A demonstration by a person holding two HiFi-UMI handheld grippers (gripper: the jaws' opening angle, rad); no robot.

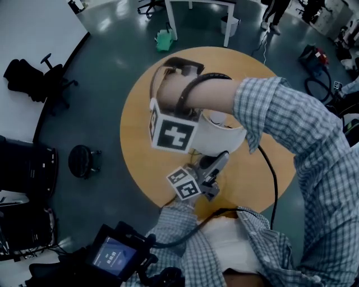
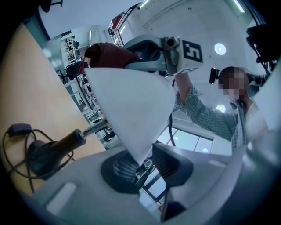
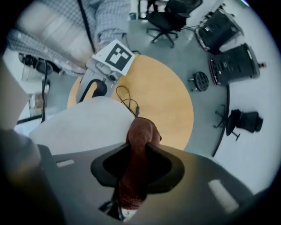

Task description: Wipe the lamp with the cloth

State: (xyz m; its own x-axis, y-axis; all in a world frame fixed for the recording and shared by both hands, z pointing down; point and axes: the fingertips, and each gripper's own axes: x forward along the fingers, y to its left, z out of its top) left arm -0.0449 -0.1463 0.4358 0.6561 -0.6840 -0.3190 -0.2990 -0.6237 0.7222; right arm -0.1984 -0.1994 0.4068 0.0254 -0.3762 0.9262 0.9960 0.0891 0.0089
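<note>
A lamp with a white shade (image 1: 224, 134) stands on the round wooden table (image 1: 140, 123). My left gripper (image 1: 220, 160) reaches up from below and is shut on the shade's lower rim (image 2: 127, 110); the jaws pinch it at the left gripper (image 2: 144, 165). The lamp's dark base (image 2: 48, 151) and cable lie to the left. My right gripper (image 1: 168, 73) crosses over the shade, pointing steeply down, shut on a reddish-brown cloth (image 3: 138, 145). The cloth (image 2: 107, 55) rests against the shade's top edge (image 3: 83, 127).
Office chairs (image 1: 39, 78) and a black stool (image 1: 84, 161) stand on the floor to the left. A white table (image 1: 199, 11) and a green item (image 1: 164, 40) are beyond the round table. A screen device (image 1: 115, 255) hangs at my chest.
</note>
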